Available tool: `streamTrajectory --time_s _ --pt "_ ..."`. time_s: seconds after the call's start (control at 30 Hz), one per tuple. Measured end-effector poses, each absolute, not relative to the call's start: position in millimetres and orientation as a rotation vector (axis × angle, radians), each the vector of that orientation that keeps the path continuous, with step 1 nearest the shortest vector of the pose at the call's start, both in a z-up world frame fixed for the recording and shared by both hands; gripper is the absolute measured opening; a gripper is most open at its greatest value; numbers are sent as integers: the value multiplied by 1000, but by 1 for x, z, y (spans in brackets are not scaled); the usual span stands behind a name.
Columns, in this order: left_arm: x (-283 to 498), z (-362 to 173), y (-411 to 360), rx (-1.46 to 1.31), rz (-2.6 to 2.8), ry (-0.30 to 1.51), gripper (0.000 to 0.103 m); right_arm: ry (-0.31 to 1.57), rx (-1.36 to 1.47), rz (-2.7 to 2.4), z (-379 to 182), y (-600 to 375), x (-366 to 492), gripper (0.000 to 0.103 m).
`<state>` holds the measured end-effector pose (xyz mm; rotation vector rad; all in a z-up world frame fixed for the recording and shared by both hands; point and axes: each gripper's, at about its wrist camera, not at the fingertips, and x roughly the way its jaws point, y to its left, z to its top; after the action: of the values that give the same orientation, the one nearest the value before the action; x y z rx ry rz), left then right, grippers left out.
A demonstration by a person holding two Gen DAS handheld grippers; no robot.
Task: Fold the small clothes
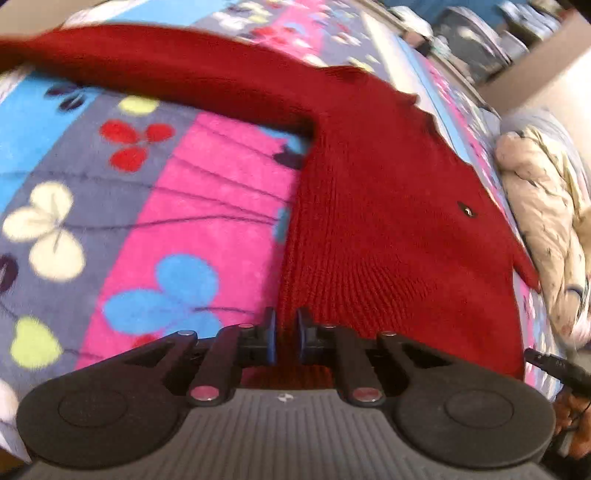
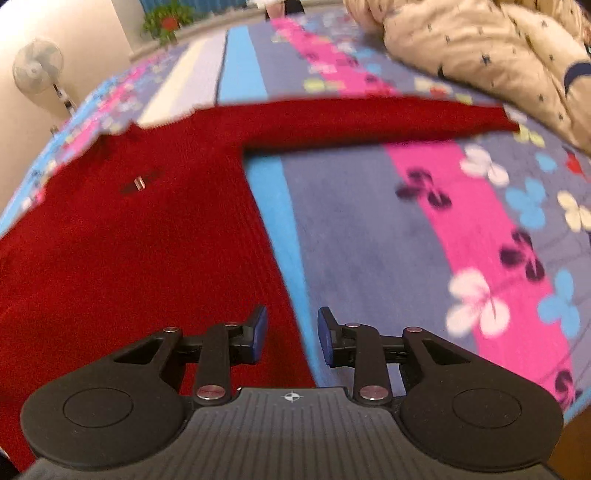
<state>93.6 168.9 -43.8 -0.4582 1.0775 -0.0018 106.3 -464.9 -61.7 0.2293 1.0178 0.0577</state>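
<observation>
A small red knit sweater point(image 1: 388, 221) lies flat on a flowered blanket, one sleeve point(image 1: 155, 70) stretched out to the far left. My left gripper point(image 1: 286, 336) is nearly shut, with the sweater's left hem corner between its blue pads. In the right wrist view the sweater point(image 2: 129, 240) fills the left half and its other sleeve point(image 2: 369, 122) reaches right. My right gripper point(image 2: 291, 332) is open, its jaws standing either side of the sweater's right bottom edge, just above the fabric.
The striped pink, blue and grey blanket point(image 2: 424, 221) covers the bed. A cream padded jacket point(image 2: 498, 55) lies bunched at the far right, also in the left wrist view point(image 1: 543, 206). A fan point(image 2: 37, 70) and a plant point(image 2: 166, 18) stand beyond the bed.
</observation>
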Motion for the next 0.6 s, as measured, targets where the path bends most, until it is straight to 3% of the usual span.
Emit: streamTrajectory --time_s 0.03,0.1,0.17,0.4,0.5,0.53,0.57,0.6 --pt "89 -37 172 -485 -19 1040 19 1046 228 52 -66 -467 105 37" --pt "75 -27 183 -587 -38 971 54 1080 223 34 -71 -471 100 45" --pt "63 -24 187 -629 -45 962 65 1092 239 22 -72 -475 92 47" --pt "59 -49 153 -398 -78 1154 65 1142 235 62 -81 -468 82 47" --pt "58 -66 146 -309 -40 1224 56 1161 225 82 -83 -461 78 47" --pt "58 -64 142 -276 -51 1221 44 1161 212 83 -84 -458 78 46" --pt "59 -64 141 -267 -69 1226 14 1159 200 85 -84 -456 77 44" --pt "58 -62 141 -272 -71 1222 13 1153 197 85 -83 -454 76 32"
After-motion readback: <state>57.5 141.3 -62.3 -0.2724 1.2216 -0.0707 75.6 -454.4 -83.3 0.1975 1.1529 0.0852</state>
